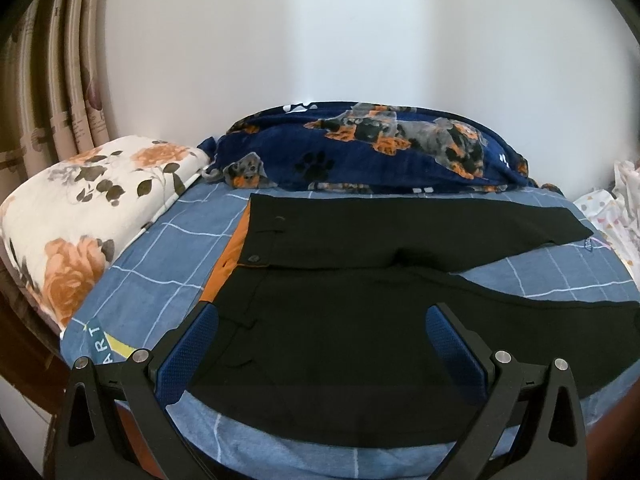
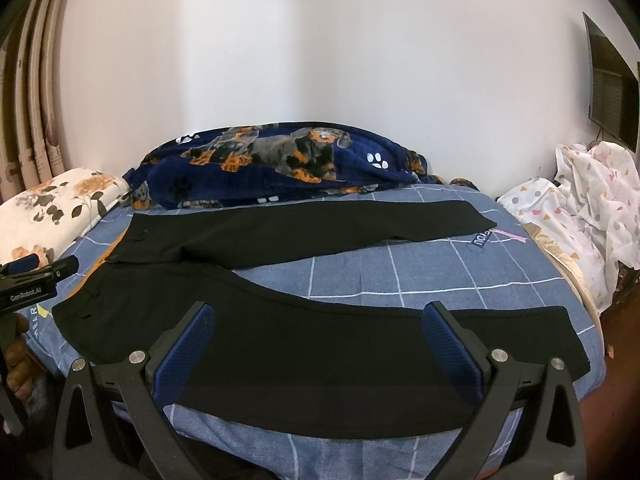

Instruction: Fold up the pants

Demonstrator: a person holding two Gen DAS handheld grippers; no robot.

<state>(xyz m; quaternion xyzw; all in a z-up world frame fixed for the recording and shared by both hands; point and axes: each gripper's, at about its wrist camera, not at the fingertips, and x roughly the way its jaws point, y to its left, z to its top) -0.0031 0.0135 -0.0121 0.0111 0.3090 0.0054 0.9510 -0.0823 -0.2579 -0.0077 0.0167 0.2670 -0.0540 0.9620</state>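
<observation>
Black pants (image 1: 344,312) lie spread flat on the bed, waistband to the left, both legs running right and splayed apart. An orange lining shows at the waistband (image 1: 236,240). My left gripper (image 1: 322,320) hovers open over the seat and near leg by the waist. In the right wrist view the same pants (image 2: 280,344) stretch across the bed. My right gripper (image 2: 318,320) stands open above the near leg's middle, nothing between its blue pads (image 2: 188,356). The left gripper (image 2: 36,276) shows at the far left, held by a hand (image 2: 18,372).
Blue checked bedsheet (image 2: 420,276) covers the bed. A floral pillow (image 1: 88,208) lies at the left, a navy dog-print blanket (image 1: 360,148) along the wall, white patterned bedding (image 2: 576,208) heaped at the right. Curtains (image 1: 68,80) hang left; a dark screen (image 2: 612,92) is on the right wall.
</observation>
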